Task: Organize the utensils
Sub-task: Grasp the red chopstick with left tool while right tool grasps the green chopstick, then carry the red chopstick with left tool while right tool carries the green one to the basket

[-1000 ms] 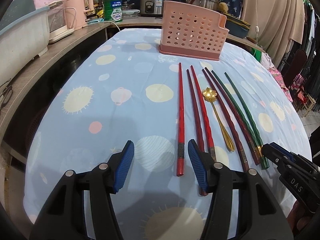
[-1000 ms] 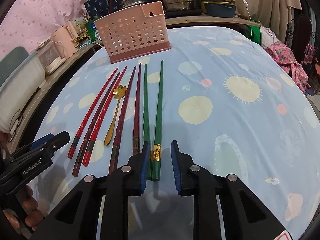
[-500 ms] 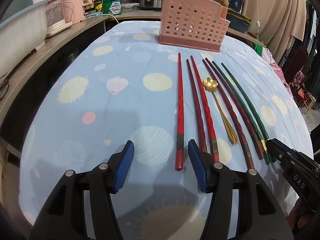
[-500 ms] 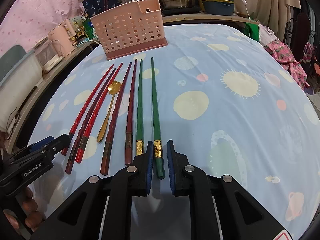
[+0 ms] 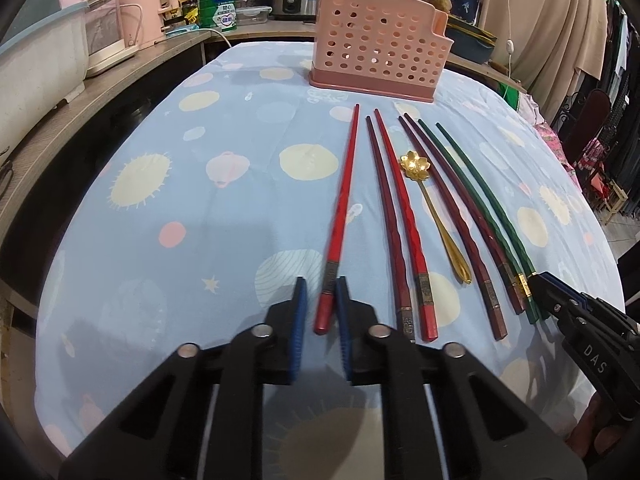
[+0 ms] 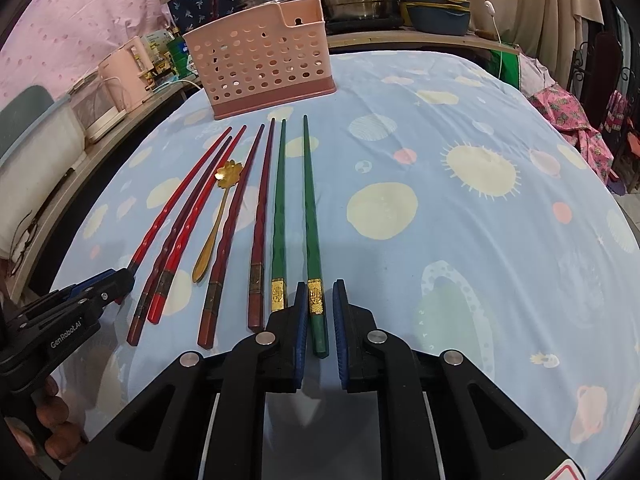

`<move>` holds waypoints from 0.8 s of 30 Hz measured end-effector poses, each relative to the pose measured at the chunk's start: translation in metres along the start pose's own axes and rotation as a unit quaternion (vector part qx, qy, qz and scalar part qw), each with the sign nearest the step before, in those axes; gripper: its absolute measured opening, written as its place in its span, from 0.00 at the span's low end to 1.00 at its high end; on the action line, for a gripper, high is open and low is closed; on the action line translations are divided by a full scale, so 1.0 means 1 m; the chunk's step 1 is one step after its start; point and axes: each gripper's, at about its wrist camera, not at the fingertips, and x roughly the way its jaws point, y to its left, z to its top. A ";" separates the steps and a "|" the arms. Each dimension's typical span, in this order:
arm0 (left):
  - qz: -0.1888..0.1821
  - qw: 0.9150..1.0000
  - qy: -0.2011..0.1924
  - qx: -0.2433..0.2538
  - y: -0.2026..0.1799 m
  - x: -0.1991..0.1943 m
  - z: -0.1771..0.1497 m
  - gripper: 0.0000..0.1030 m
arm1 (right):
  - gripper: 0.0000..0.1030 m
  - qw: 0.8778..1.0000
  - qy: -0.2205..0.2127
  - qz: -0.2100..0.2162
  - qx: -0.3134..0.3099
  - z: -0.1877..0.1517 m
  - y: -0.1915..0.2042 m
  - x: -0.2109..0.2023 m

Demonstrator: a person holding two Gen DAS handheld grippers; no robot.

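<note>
"DAS" on right tongs (image 5: 538, 280), "GenRobot.AI" on left tongs (image 6: 124, 280)

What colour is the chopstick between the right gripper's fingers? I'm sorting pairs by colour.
Green, with a gold band near its thick end: green chopstick, clearest in the right wrist view.

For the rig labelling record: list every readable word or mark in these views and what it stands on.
"DAS": on the right gripper, side of its body.
"GenRobot.AI": on the left gripper, side of its body.
Green can on the counter: label print too blurred to read.
Gold bands on the green chopsticks: markings too small to read.
</note>
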 end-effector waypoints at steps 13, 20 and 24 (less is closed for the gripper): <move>-0.016 1.000 -0.011 -0.017 0.007 -0.022 0.009 0.08 | 0.07 1.000 -0.017 0.010 -0.002 0.006 0.002 -0.016; -0.021 0.998 -0.042 -0.033 0.015 -0.052 0.027 0.08 | 0.07 0.998 -0.048 0.029 0.013 0.022 0.000 -0.042; -0.022 0.997 -0.060 -0.038 0.020 -0.066 0.040 0.07 | 0.07 0.997 -0.069 0.033 0.018 0.036 -0.002 -0.059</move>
